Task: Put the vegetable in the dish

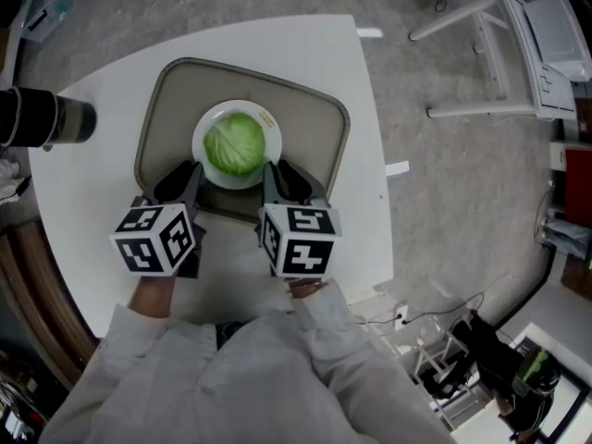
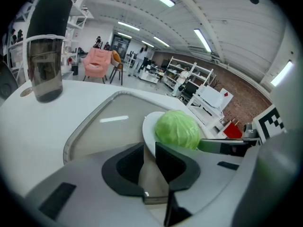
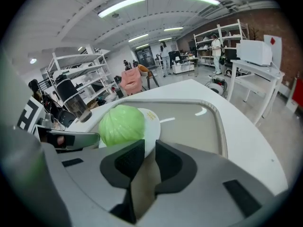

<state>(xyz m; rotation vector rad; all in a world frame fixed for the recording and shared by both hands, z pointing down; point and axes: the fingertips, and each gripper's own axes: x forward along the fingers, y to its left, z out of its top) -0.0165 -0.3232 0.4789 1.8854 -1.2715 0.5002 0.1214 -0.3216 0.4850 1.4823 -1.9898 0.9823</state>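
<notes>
Left gripper, jaws nearly together, nips the round white plate at its near-left rim. The pale green cabbage already sits on it. Right gripper likewise pinches the near-right rim. Only letting go seems left.

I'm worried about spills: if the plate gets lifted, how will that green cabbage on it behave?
The cabbage looks round and sits loose, so it would probably roll if the plate tilts. Its glossy leaves may slip over the shallow rim.

Beige tray on white table, dark jar, perhaps a blender
</notes>
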